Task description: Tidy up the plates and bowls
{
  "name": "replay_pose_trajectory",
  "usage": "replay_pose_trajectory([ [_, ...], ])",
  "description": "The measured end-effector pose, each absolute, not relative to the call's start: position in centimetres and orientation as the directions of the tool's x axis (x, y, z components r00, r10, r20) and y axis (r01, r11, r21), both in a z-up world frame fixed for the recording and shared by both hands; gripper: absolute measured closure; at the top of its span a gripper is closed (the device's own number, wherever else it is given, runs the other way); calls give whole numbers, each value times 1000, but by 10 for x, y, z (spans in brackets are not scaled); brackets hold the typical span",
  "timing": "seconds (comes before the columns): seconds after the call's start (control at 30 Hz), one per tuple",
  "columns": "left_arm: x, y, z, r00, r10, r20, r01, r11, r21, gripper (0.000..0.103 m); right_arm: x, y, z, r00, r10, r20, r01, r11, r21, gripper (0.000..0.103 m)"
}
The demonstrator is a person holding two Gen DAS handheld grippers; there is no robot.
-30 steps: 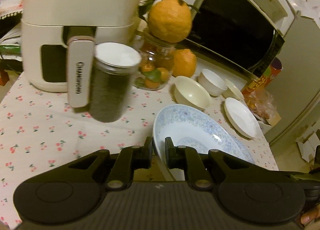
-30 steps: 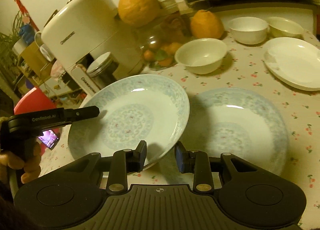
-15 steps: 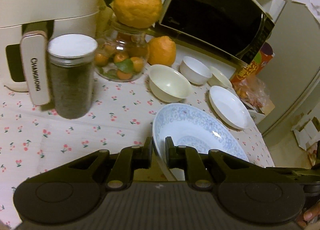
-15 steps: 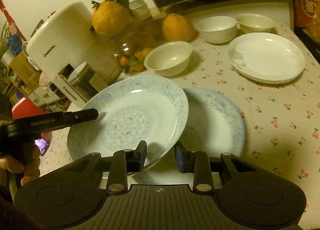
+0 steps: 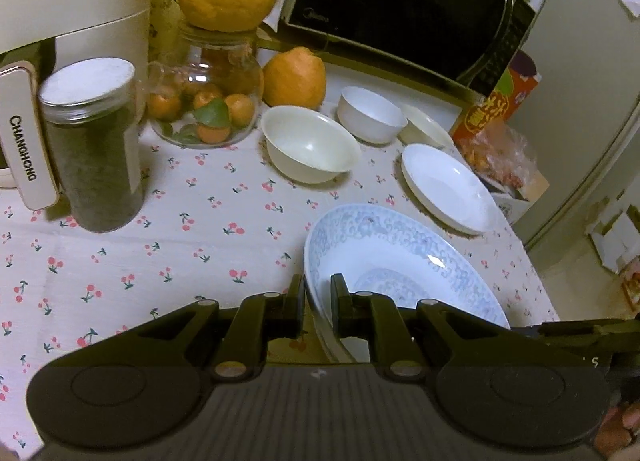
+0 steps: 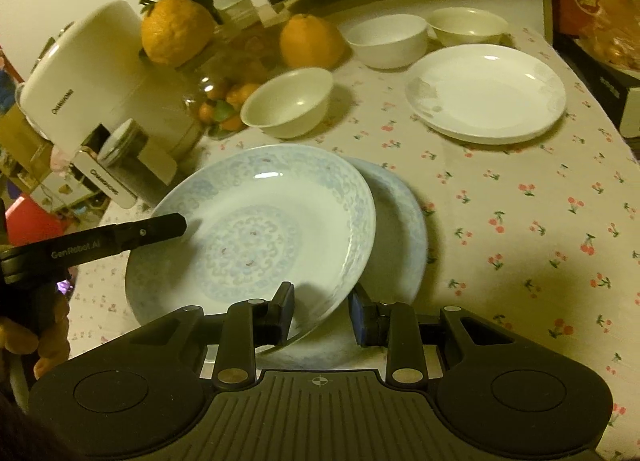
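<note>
Left wrist view: left gripper (image 5: 316, 301) is clamped on the rim of the blue-patterned white porcelain plate (image 5: 400, 257), held tilted above the cherry-print tablecloth (image 5: 160, 253).

Right wrist view: right gripper (image 6: 322, 313) pinches its near rim, above a second patterned plate (image 6: 396, 229). Advise lowering level and centred before releasing.

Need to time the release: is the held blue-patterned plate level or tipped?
Tipped. The blue-patterned plate slopes above the second patterned plate on the table.

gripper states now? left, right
Left gripper: shut on the blue-patterned plate, at its rim.
Right gripper: shut on the same plate's near rim.
</note>
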State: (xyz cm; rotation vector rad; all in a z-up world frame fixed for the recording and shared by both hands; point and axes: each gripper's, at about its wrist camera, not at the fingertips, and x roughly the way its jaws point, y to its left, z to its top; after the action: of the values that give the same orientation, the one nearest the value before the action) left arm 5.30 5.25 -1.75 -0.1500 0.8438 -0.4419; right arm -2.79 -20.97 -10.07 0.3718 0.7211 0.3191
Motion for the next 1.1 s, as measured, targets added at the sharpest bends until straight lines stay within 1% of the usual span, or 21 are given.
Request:
replay_pose_trajectory([
  [0.3,49,35,-24,581,-386,-717,344,914,-213,92,-29,-215,-102,708,370,-602,-136,907,398,74],
  [0.53,49,30,-31,572,-344,-744,325,929,-179,92,-29,-212,-100,708,351,-612,-144,921,361,74],
  [0.7,48,29,-32,574,-334,-748,318,932,-172,92,-28,-209,-98,710,334,-620,-147,931,333,74],
  [0.97,44,23,-32,584,-291,-758,313,942,-121,90,-32,-198,-95,727,280,-627,-173,958,226,74],
  [1.1,41,18,-33,584,-273,-765,324,942,-89,91,-36,-192,-94,742,227,-631,-176,974,144,74],
])
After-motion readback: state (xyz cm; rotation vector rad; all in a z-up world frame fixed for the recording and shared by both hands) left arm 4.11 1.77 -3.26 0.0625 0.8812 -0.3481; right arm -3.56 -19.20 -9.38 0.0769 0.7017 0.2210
